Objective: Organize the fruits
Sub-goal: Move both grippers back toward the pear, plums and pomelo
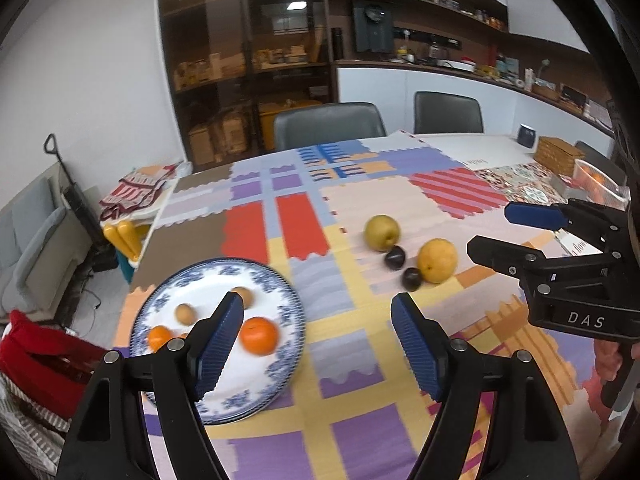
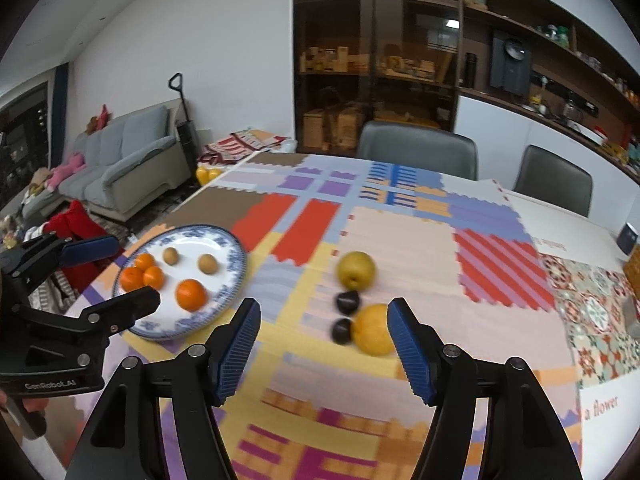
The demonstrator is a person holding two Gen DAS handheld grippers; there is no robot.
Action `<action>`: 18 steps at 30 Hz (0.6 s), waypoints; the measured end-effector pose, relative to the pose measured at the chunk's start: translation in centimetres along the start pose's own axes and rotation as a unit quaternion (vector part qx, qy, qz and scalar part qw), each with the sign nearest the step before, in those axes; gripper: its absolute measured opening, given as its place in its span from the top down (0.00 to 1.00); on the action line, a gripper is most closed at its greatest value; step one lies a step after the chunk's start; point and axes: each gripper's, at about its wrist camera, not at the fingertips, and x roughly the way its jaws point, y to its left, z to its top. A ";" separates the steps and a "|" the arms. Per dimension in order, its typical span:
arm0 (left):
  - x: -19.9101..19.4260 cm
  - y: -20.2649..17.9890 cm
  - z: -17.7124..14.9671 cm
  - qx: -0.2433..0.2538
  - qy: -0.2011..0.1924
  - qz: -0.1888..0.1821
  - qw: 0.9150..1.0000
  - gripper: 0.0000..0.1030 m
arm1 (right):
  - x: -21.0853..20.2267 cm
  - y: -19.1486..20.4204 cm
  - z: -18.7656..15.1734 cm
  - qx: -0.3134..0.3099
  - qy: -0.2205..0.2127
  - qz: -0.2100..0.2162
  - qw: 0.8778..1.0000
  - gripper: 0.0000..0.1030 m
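A blue-patterned white plate (image 2: pixel 236 256) (image 1: pixel 288 300) on the table's left holds several oranges (image 2: pixel 191 294) (image 1: pixel 259 335) and two small brown fruits (image 2: pixel 208 263). To its right on the cloth lie a yellow-green pear (image 2: pixel 356 270) (image 1: pixel 382 232), two dark plums (image 2: pixel 347 301) (image 1: pixel 395 258) and a yellow orange (image 2: pixel 374 336) (image 1: pixel 437 260). My left gripper (image 1: pixel 318 344) is open and empty above the plate's right edge. My right gripper (image 2: pixel 324 344) is open and empty just in front of the plums and yellow orange.
A patchwork cloth (image 2: pixel 400 240) covers the table. Two grey chairs (image 2: pixel 416 148) stand at the far side. A wicker box (image 1: pixel 558 154), a dark cup (image 1: pixel 527 135) and a clear container (image 1: pixel 596 182) sit at the far right. A sofa (image 2: pixel 120 156) is left of the table.
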 end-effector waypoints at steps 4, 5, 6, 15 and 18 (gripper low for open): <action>1.1 -1.8 0.2 0.020 -0.007 -0.013 1.000 0.27 | -0.2 -1.7 -0.7 0.004 0.002 -0.013 1.000 0.35; 1.4 -2.3 0.2 0.025 -0.008 -0.018 0.999 0.27 | -0.2 -2.2 -0.9 0.002 0.003 -0.016 1.000 0.35; 1.7 -2.7 0.2 0.029 -0.009 -0.022 0.999 0.27 | -0.1 -2.5 -1.0 -0.001 0.006 -0.018 1.000 0.35; 5.6 -5.3 0.0 0.066 -0.011 -0.058 0.996 0.27 | 1.7 -5.0 -2.2 -0.024 0.026 -0.011 0.999 0.35; 7.4 -5.5 0.1 0.069 -0.004 -0.076 0.995 0.27 | 2.8 -5.6 -2.4 -0.017 0.029 -0.002 0.999 0.35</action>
